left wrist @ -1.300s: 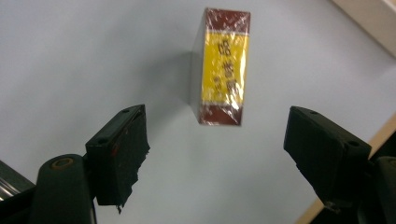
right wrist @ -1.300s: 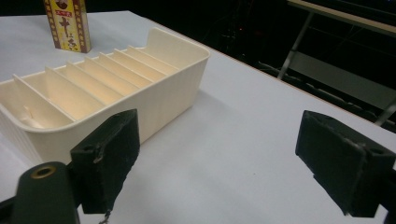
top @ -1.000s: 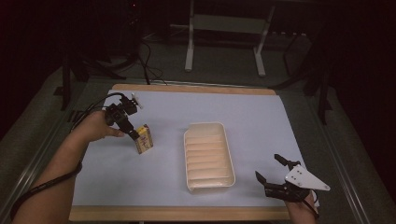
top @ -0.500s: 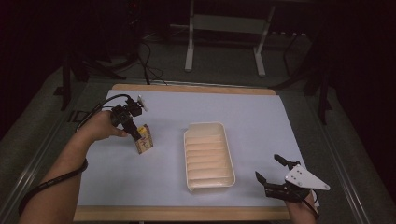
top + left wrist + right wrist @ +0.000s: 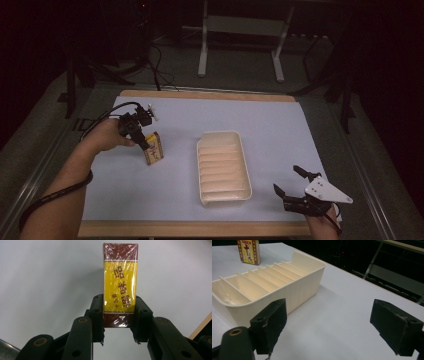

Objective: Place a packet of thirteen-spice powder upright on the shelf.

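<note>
The yellow-and-maroon box stands on the pale blue table, left of the cream slotted tray and clear of it. The left gripper has just been closing, and now its two black pads press the box's narrow sides near one end, the wrapper crinkling between them. From that gripper's own camera the box's long axis runs straight ahead, away from the hand, so the pinch sits squarely across its width. The tray lies to the right of the box, its dividers running crosswise, which looks like the direction any carry would have to take. The right gripper hangs near the tray's near right corner, jaws spread wide and holding nothing.
</note>
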`<state>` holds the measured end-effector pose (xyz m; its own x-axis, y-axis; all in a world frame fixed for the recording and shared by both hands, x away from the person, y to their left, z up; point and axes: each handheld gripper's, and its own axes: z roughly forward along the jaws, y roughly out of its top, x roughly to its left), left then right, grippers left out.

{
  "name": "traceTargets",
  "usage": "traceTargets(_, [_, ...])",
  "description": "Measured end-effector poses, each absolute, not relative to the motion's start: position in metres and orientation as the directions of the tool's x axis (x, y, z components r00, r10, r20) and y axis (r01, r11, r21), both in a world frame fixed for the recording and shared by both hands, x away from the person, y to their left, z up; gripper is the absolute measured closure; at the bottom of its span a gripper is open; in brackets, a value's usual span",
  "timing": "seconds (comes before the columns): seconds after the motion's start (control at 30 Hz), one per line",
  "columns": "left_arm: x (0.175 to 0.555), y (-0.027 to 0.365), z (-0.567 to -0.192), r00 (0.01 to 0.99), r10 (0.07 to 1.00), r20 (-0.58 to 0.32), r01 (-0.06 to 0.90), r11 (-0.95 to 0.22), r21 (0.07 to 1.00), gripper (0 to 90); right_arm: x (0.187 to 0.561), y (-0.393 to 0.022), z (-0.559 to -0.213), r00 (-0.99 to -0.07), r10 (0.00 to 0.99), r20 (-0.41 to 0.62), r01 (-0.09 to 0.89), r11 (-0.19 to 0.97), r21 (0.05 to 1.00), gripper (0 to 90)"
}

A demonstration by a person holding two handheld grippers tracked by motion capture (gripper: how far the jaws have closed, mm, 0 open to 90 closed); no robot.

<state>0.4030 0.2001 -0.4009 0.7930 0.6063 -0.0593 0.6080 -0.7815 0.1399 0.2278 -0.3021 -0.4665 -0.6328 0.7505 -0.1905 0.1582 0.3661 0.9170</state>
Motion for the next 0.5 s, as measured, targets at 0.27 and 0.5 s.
traceTargets(0.27, [0.392, 0.198, -0.386, 0.867, 0.494, -0.064, 0.494, -0.835, 0.244, 67.5, 0.228, -0.302, -0.466, -0.632, 0.751, -0.194, 0.157, 0.369, 0.916, 14.2])
traceTargets(0.5, [0.380, 0.184, -0.376, 0.921, 0.379, -0.090, 0.388, -0.871, 0.302, 67.5, 0.228, -0.302, -0.466, -0.629, 0.753, -0.190, 0.162, 0.367, 0.916, 14.2])
